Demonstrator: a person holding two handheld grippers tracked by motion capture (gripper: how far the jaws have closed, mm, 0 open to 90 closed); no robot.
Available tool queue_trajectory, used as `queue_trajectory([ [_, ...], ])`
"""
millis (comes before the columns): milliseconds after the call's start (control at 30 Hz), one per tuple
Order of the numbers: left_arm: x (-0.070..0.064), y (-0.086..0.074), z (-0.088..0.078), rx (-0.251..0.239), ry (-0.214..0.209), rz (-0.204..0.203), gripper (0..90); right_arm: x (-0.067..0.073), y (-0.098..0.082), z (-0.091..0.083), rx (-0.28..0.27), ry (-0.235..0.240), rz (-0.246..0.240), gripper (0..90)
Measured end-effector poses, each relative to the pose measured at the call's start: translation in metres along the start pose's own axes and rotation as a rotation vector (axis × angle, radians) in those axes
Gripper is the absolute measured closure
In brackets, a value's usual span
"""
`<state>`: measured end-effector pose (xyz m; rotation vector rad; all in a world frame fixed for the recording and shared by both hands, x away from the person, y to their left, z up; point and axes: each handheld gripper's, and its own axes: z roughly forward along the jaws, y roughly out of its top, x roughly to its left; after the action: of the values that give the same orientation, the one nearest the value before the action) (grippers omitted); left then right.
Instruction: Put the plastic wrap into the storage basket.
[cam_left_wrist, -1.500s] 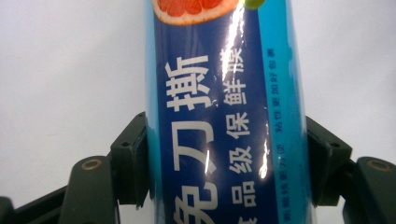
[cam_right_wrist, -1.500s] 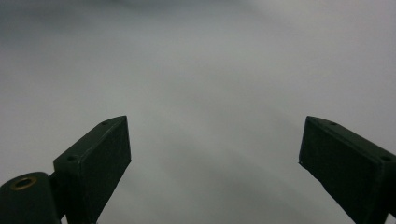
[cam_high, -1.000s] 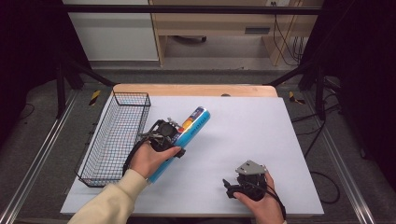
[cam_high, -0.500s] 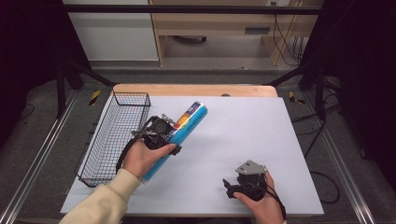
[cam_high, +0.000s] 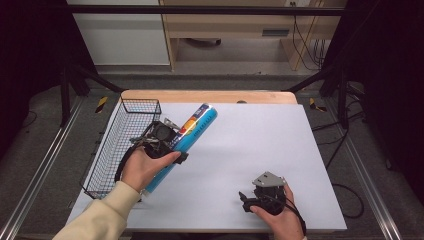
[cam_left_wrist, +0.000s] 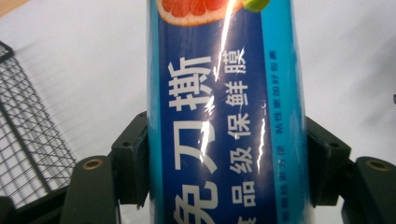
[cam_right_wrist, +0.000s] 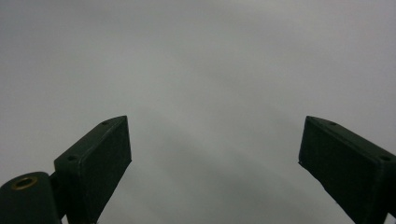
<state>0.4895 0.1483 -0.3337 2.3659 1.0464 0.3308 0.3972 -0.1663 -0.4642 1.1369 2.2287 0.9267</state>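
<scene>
A long blue roll of cling film with Chinese lettering and a fruit picture lies slantwise in my left gripper, raised off the white table sheet beside the wire basket. In the left gripper view the roll runs up between the jaws, and both pads press on its sides: the left gripper is shut on it. My right gripper rests on the sheet near the front edge, held by a hand. Its jaws stand wide apart over bare sheet in the right gripper view.
The black wire basket stands along the table's left side with nothing visible inside it. A wooden strip borders the far edge of the table. Metal frame rails run along the left, and cables lie on the floor at the right.
The left hand has lifted the roll and carried it a little up and to the left, toward the basket. The right hand and its gripper have kept still.
</scene>
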Motion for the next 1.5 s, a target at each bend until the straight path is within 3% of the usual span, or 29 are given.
queue_trajectory([
  [867, 0.035, -0.027, -0.044, -0.043, 0.065, -0.069, 31.5, 0.0, 0.0, 0.001, 0.002, -0.004, 0.002, 9.6],
  [1500, 0.052, -0.042, -0.055, -0.054, 0.09, -0.109, 31.6, 0.0, -0.001, 0.001, 0.004, -0.005, 0.012, 9.7],
])
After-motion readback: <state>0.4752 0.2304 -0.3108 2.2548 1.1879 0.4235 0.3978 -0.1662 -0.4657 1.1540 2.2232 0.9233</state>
